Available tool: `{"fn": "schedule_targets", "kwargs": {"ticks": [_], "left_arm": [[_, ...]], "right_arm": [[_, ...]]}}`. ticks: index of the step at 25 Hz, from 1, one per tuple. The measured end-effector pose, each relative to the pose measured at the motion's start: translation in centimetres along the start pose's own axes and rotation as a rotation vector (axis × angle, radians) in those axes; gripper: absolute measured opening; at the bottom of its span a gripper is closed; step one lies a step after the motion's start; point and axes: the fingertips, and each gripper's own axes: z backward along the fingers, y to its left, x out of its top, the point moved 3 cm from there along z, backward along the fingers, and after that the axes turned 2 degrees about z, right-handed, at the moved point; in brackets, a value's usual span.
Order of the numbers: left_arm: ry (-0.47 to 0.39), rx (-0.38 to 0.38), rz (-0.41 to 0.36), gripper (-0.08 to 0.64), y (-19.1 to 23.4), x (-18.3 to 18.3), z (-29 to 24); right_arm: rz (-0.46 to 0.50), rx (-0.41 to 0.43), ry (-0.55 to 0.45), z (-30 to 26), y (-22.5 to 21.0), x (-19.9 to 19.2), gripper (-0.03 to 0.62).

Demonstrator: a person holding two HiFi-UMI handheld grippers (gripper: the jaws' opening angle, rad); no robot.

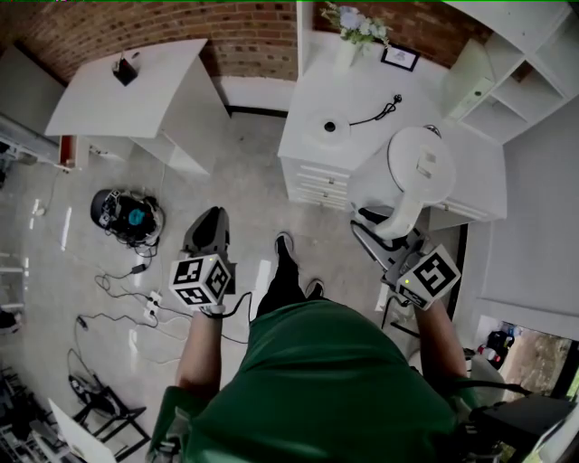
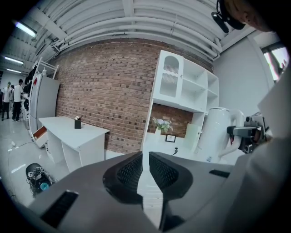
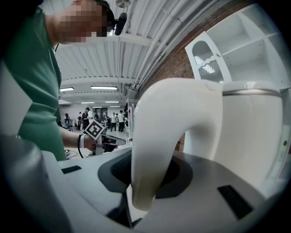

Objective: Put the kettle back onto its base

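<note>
A white electric kettle hangs in the air over the right end of a white cabinet. My right gripper is shut on its curved handle, which fills the space between the jaws in the right gripper view; the kettle's body rises just beyond. The round base sits on the cabinet top, left of and beyond the kettle, with its cord trailing away. My left gripper hovers over the floor at the left. Its jaws show only a thin slit and nothing is in it.
A vase of flowers and a small picture frame stand at the cabinet's back. An open white shelf unit rises at the right, a white desk stands at the left. A round black device and cables lie on the floor.
</note>
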Motion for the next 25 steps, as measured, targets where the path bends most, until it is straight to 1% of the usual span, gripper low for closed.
{"fn": "schedule_targets", "kwargs": {"ticks": [6,11,16,21,25], "left_arm": [[0.027,-0.033,0.003,0.057,1.4,1.1,-4.9],[0.034,-0.05,-0.007,0.057,3.6,3.4,-9.3],[0.041,-0.082,-0.018,0.057,5.0,5.5,-13.4],[0.052,-0.111,-0.009,0.057,6.8,7.0,-17.0],[0.065,-0.118,0.001,0.057,8.4,7.4,-19.1]], "right_arm": [[-0.003,-0.038,0.016,-2.5,-3.4,-0.1,0.106],[-0.013,-0.064,0.009,-5.5,-6.3,0.3,0.106],[-0.018,-0.089,0.016,-8.5,-8.7,0.5,0.106],[-0.049,-0.122,0.034,-11.8,-10.8,0.8,0.107],[-0.055,-0.15,0.056,-13.9,-12.4,0.5,0.107]]}}
